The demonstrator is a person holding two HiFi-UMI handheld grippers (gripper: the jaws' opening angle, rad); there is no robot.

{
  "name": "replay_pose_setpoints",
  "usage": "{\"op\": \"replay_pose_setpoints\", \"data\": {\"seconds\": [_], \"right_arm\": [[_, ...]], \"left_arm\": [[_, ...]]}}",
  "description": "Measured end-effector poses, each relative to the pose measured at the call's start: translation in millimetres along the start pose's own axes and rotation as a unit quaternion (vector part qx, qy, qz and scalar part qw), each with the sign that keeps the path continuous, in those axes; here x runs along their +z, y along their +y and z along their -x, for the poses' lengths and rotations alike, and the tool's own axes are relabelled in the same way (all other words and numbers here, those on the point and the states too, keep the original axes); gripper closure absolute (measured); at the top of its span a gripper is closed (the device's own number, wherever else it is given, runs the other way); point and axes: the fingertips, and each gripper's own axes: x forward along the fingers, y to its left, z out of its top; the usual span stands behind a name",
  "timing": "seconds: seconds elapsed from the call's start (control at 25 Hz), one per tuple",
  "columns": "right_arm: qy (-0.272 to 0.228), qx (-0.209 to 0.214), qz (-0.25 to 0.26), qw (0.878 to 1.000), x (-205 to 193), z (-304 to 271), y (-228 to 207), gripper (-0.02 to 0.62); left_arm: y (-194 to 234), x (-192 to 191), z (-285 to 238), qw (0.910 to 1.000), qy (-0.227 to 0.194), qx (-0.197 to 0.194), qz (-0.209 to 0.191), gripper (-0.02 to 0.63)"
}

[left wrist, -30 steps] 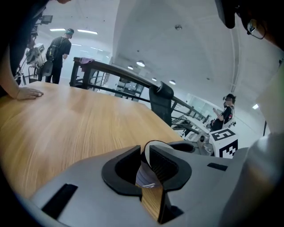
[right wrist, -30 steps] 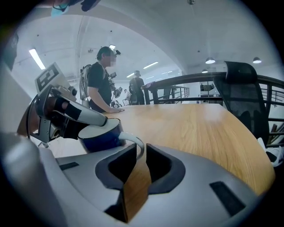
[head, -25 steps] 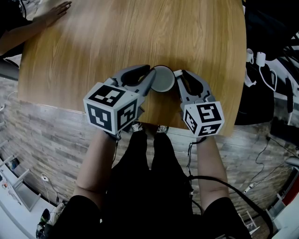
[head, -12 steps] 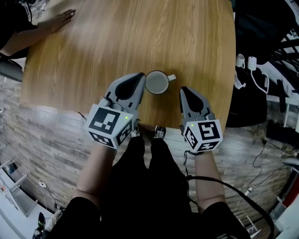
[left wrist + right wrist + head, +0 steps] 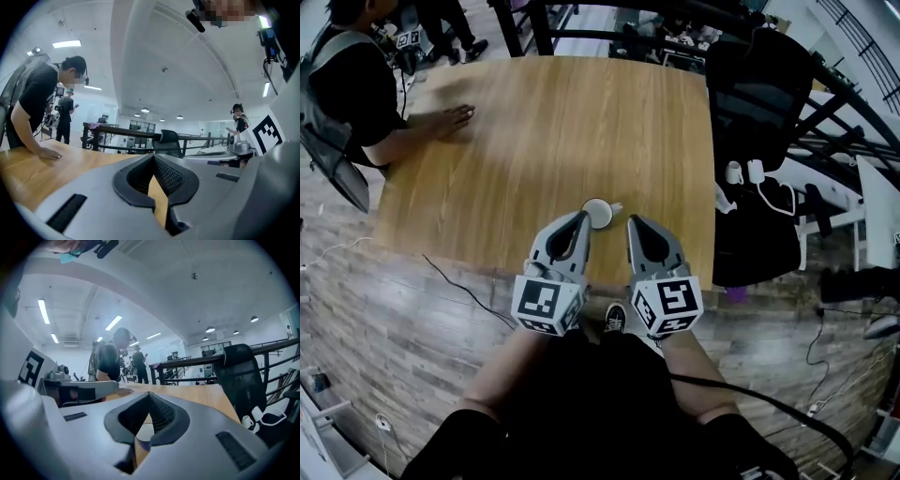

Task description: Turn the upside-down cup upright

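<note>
Far left: a person (image 5: 356, 84) leans over the surface (image 5: 562, 122) with one hand (image 5: 455, 119) flat on it, well apart from the work.

Left tongs (image 5: 579, 223): jaws fully together and gripping nothing. In the left gripper view (image 5: 153, 160) only bare wood shows through the slot between them.

Cup (image 5: 599, 213): stands on the surface near its front edge, mouth up and pale inside visible. Its long axis is vertical, and its handle (image 5: 617, 206) points right and slightly away.

Key relation: the cup lies just ahead of both tips and between them. The left tip reads a little nearer in the head view, while the handle is on the right tongs' side. Both tools appear to be held above the surface and not touching the cup.

Right tongs (image 5: 635, 226): jaws also together and empty. The right gripper view (image 5: 149, 397) looks through its slot at the white cup (image 5: 145, 431) beyond.

Far right: a black chair (image 5: 755, 94) beside the surface.

Change from earlier: a second ago both tongs were low, jaws partly apart, pressed in on either side of the cup. Half a second ago they had drawn back from it. Now they are closed, raised and pulled toward the body. The cup has not shifted on the wood.

Judgement: the righting looks done, and no further grasp seems needed.
</note>
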Motion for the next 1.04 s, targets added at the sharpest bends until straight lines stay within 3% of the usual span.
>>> {"op": "replay_pose_setpoints", "data": {"seconds": [0.32, 0.64, 1.04], "right_arm": [[-0.045, -0.020, 0.027, 0.998, 59.8, 36.0, 16.1, 0.581], [-0.075, 0.002, 0.044, 0.996, 87.6, 46.7, 44.5, 0.581], [-0.091, 0.014, 0.040, 0.995, 108.1, 45.7, 40.2, 0.581]], "left_arm": [[-23.5, 31.5, 22.5, 0.9997, -0.003, -0.001, 0.025, 0.598], [-33.9, 58.1, 38.6, 0.9997, -0.021, 0.014, -0.006, 0.598], [-39.6, 78.9, 36.0, 0.9984, -0.039, 0.018, -0.036, 0.598]]}}
